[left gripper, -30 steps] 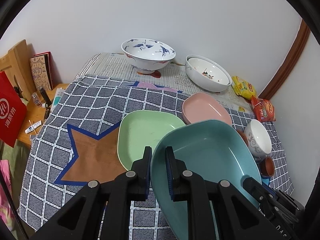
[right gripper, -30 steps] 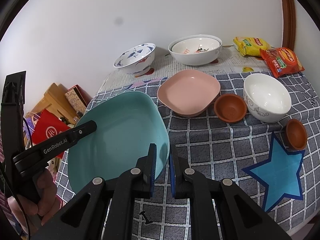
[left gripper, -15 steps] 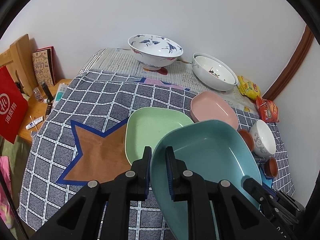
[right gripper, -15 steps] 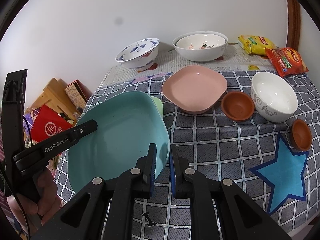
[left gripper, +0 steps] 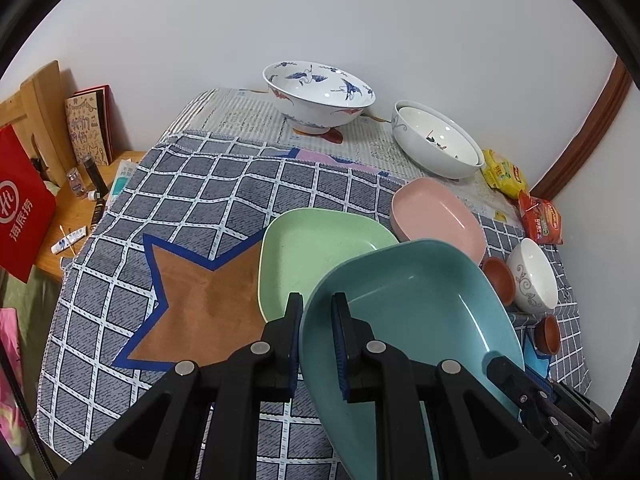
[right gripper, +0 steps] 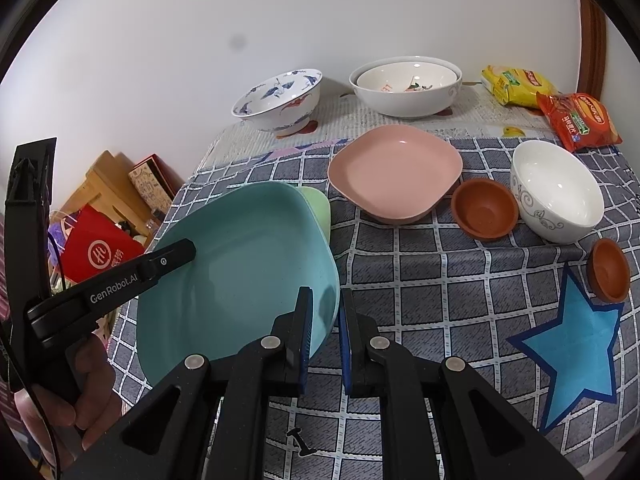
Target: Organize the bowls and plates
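Observation:
Both grippers hold a teal plate in the air, tilted, above the table. My left gripper is shut on its left rim. My right gripper is shut on its right rim; the teal plate fills the left of the right wrist view. A green plate lies on the checked cloth, partly under the teal plate; only its edge shows in the right wrist view. A pink plate lies behind it.
A crane-patterned bowl and stacked white bowls stand at the back on newspaper. A white bowl, two small brown dishes and snack packets sit at right. A brown star patch and a blue star mark the cloth.
Both grippers have carried the teal plate a little higher and nearer the green plate. The back bowls sit lower in the left wrist view. Both grips are unchanged.

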